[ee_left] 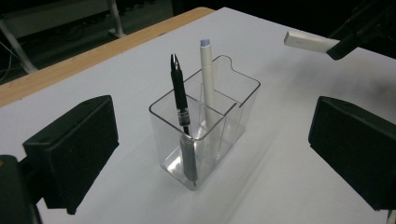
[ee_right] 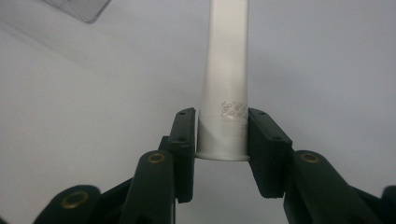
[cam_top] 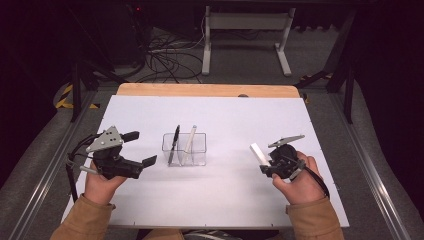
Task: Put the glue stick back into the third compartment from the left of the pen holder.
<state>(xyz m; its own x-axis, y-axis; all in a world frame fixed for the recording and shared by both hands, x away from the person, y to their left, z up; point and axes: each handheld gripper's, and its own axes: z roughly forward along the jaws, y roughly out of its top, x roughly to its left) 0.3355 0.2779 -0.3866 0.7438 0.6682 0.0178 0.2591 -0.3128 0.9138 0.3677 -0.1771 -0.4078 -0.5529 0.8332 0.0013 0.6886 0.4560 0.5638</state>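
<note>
White tube, plain and slightly tapered with a flared rim at its near end, sits clamped between the two black pads of the right gripper. Faint printed lettering shows on the tube where the pads press it. From the high view the tube sticks out up and to the left from the right gripper, lifted clear of the tabletop on the right side. The person's right hand wraps the gripper body, sleeve tan.

Near the middle of the white tabletop stands a clear plastic holder with compartments. A black pen leans in the nearest compartment and a white pen stands upright in the one behind it. The holder is well apart from the tube.

At the left, the left gripper points toward the holder, jaws spread wide with nothing between them, held by the left hand.
</note>
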